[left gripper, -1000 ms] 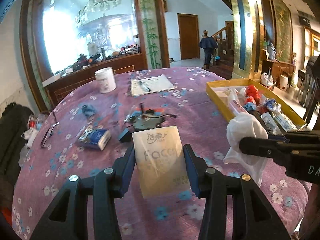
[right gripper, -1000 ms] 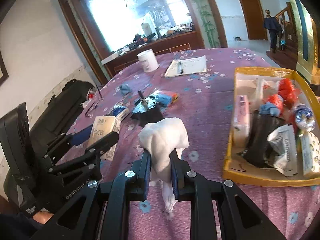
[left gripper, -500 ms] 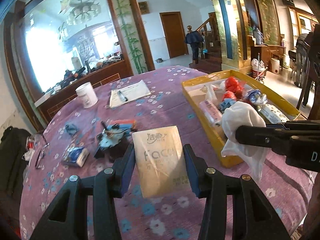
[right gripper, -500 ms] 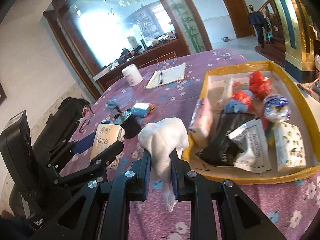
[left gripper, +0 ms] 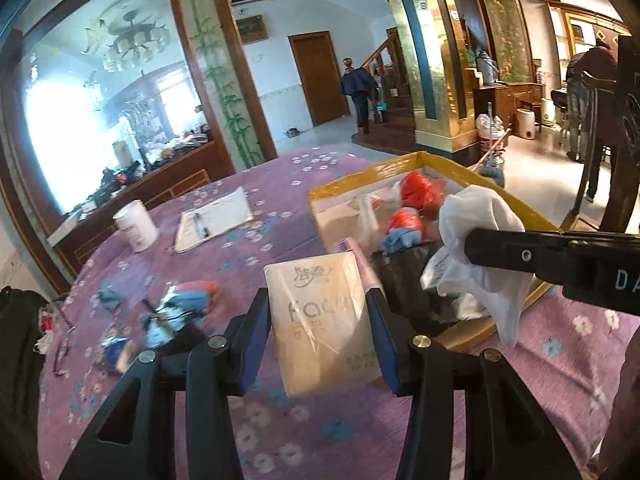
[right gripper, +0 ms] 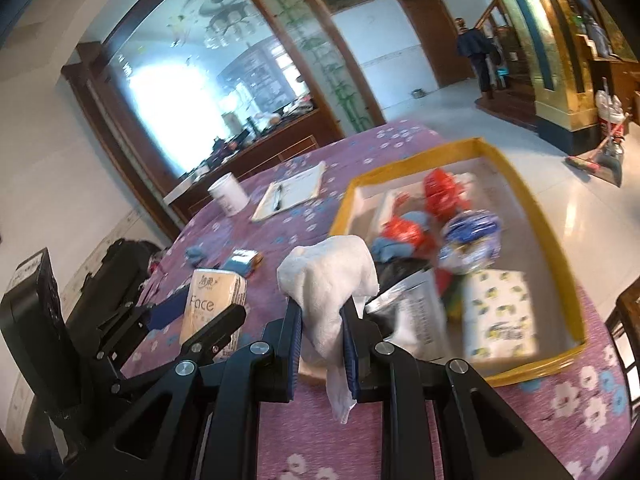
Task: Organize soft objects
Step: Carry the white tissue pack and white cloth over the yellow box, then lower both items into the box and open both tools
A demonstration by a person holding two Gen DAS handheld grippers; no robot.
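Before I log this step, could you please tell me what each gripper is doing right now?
Left gripper: closed on the beige tissue pack.
Right gripper: closed on the white cloth, near the yellow tray.

A lived-in family home: a round table under a purple flowered cloth (left gripper: 304,432), a big framed mirror (left gripper: 120,120) reflecting a chandelier, gold-clad pillars (left gripper: 432,80), a wooden staircase (left gripper: 384,68), a brown door (left gripper: 318,78), broom and dustpan (right gripper: 600,156) on the tiled floor.

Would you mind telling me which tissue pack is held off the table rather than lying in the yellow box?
The beige Face pack, clamped between the left gripper's jaws.
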